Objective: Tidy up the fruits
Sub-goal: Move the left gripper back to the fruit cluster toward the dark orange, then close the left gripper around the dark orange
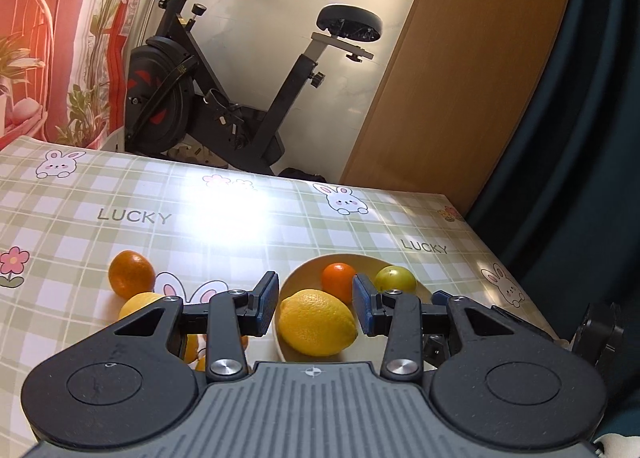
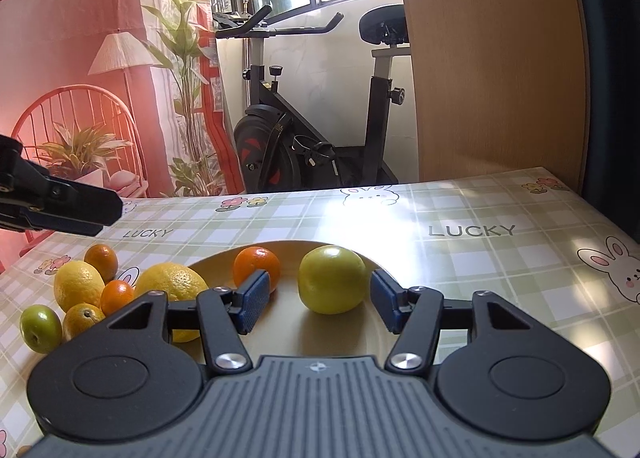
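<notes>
Fruits are split between two places. Farthest left in the right wrist view, a loose pile lies on the checked tablecloth: a green fruit, a small orange, a loose lemon, a far orange and another small orange, all crowded together and touching or nearly so.

Above that pile we see the left gripper from the side, clear of the table. In its own view its jaws stand partly apart with nothing in them. The big lemon that shows between its pads lies lower down in the bowl.

Next to the right is the bowl, just beside the pile. It holds the big lemon at its left edge, then a bowl orange, then a yellow-green fruit.

The right gripper is over the bowl with its jaws open wider than the yellow-green fruit, which sits between the fingertips. The right pad is almost against it and the left pad stands clear, so we judge it unheld.

We reckon the next pick comes from the pile, which lies left of the bowl and under the left gripper, making that hand the nearer. The loose lemon's long axis looks to run away from the camera, though we cannot be sure.
</notes>
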